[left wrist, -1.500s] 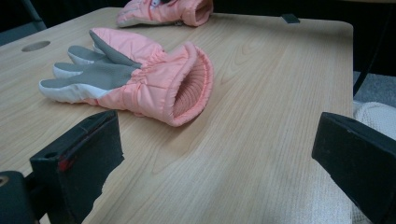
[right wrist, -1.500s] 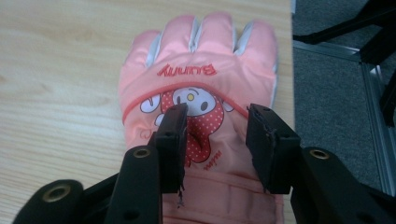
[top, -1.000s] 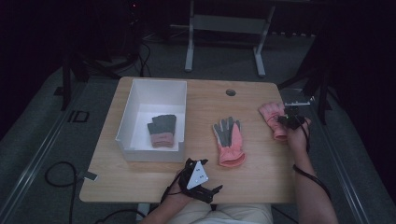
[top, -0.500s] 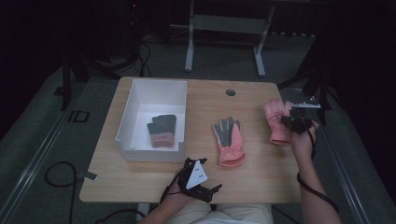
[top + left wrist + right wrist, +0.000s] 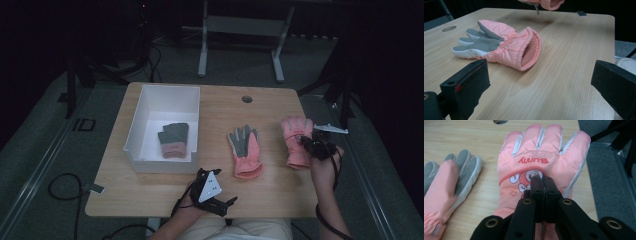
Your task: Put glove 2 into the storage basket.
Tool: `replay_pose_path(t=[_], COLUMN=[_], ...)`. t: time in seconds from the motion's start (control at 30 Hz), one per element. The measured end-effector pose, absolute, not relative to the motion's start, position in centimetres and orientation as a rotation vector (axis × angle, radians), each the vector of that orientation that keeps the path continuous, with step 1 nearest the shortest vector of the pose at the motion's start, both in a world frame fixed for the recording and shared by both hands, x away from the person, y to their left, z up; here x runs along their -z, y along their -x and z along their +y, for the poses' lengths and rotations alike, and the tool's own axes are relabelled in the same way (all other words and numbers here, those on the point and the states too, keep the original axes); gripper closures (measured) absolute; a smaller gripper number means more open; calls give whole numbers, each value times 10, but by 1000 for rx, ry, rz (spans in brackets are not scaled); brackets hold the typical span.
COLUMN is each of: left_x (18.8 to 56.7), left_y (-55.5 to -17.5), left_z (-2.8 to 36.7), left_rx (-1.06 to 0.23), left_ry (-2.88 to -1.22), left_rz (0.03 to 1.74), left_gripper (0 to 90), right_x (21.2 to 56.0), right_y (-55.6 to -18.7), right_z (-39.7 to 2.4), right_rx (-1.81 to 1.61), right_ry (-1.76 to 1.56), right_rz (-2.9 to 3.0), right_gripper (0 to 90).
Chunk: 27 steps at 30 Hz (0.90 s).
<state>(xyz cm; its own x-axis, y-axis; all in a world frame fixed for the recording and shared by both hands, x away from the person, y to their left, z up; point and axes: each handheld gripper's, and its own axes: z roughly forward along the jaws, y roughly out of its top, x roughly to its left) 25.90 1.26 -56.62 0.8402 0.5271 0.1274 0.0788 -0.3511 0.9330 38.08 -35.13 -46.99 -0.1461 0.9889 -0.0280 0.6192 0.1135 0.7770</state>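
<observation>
We note a light wooden table (image 5: 165, 192) with rounded corners and a round cable hole (image 5: 247, 99) near its far edge. On its left part sits a white open bin (image 5: 150, 107); near the middle lies a pink and grey glove (image 5: 245, 150), flat, fingers toward the far edge and cuff toward us. Well to its right, near the table's right edge, we see a second pink glove (image 5: 295, 137) with a cartoon print; we cannot tell whether it rests fully on the wood.
</observation>
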Motion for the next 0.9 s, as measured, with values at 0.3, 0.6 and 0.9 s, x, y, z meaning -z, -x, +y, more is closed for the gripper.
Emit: replay_pose_path(t=[0.3, 0.6, 0.9], left_x=[564, 564, 565], left_y=[-258, -258, -257], left_z=[14, 14, 14], left_rx=[-508, -507, -508], left_ry=[-1890, -1894, -1895], left_rz=[446, 443, 441], left_gripper=[15, 15, 15], right_x=[493, 513, 530], right_y=[-367, -371, -385], right_z=[-341, -336, -336], right_rx=[-791, -769, -754], right_ry=[-1570, -1576, -1522], right_rz=[1867, 1913, 1970], right_gripper=[885, 884, 877])
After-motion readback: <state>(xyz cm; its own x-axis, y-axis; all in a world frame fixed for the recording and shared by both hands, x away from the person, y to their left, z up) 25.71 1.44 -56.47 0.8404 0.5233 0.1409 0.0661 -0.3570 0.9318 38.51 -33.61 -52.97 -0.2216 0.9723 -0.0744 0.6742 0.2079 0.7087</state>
